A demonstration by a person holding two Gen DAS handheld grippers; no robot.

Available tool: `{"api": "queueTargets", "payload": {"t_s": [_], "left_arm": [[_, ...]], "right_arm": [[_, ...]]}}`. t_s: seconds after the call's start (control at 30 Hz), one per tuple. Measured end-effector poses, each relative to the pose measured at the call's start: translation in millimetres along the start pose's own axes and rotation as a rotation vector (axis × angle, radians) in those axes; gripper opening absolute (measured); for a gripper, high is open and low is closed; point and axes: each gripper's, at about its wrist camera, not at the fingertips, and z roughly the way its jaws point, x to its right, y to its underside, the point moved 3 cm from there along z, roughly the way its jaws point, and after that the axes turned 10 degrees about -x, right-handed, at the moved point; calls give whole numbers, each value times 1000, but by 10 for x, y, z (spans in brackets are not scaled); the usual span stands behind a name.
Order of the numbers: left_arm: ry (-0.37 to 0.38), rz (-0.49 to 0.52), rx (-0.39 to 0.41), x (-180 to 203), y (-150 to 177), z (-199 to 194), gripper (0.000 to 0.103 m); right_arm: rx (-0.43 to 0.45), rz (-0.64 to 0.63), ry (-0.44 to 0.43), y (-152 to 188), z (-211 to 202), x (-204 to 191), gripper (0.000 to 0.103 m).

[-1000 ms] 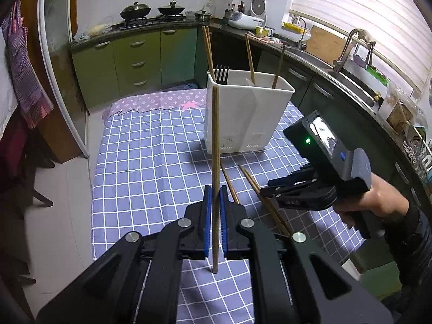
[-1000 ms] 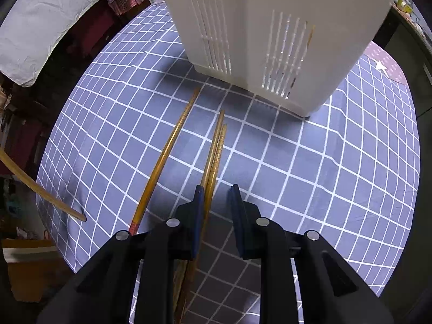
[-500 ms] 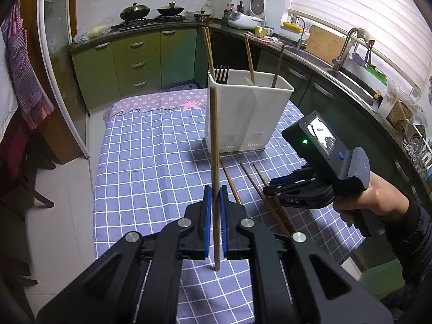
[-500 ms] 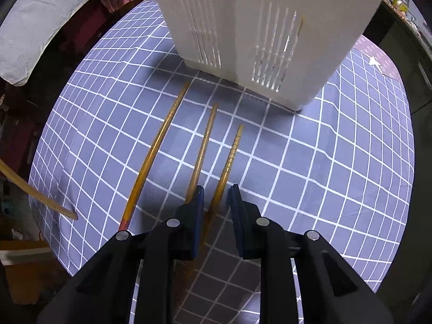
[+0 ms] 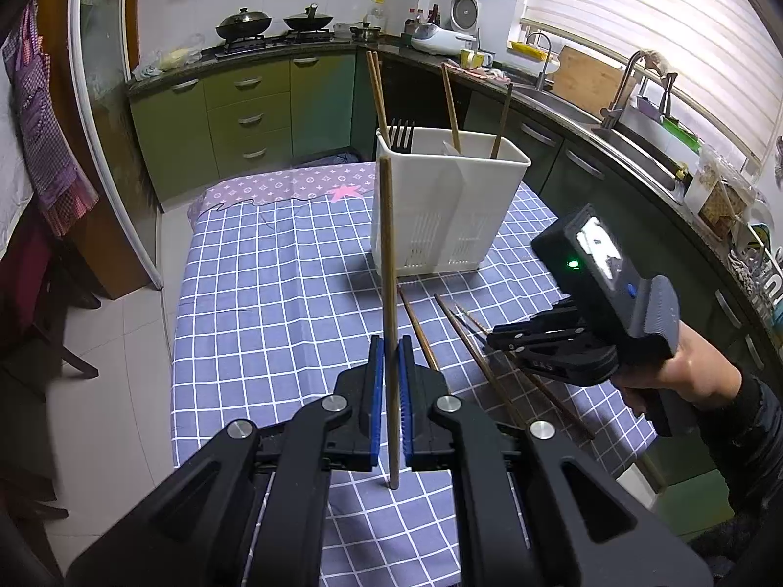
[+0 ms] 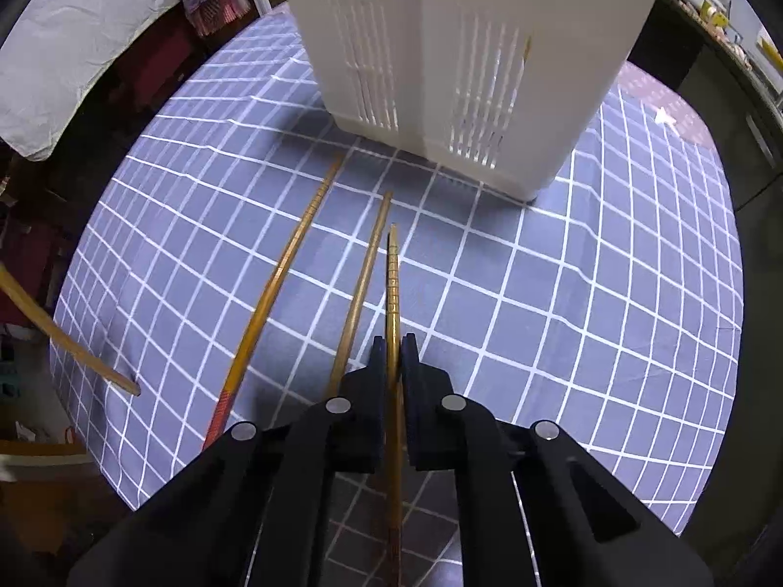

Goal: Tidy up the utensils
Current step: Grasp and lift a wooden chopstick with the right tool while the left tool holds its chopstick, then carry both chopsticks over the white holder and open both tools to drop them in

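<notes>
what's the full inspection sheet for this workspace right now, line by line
surface: table under blue checked cloth.
job's things: white utensil caddy holding fork and chopsticks; two loose chopsticks on the cloth.
clutter: nothing seen on the cloth.
grippers: left gripper shut on upright chopstick; right gripper shut on ridged chopstick, low over the cloth.
cables: nothing seen.
surroundings: green cabinets, woks on stove, sink under blinds.

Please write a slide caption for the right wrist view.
Right tool shut on a ridged wooden chopstick before the white plastic holder.
</notes>
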Motion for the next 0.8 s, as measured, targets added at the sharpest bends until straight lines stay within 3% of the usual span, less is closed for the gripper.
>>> {"api": "queueTargets", "payload": {"t_s": [0.2, 0.6, 0.8], "left_arm": [[-2, 2, 0, -6, 10, -16, 6], [-6, 3, 9, -11, 41, -43, 6], [-6, 8, 15, 4, 60, -63, 6]], "right_arm": [[143, -13, 41, 164, -462, -13, 7], [466, 71, -18, 687, -1493, 135, 7], [531, 91, -8, 893, -1722, 175, 7]]}}
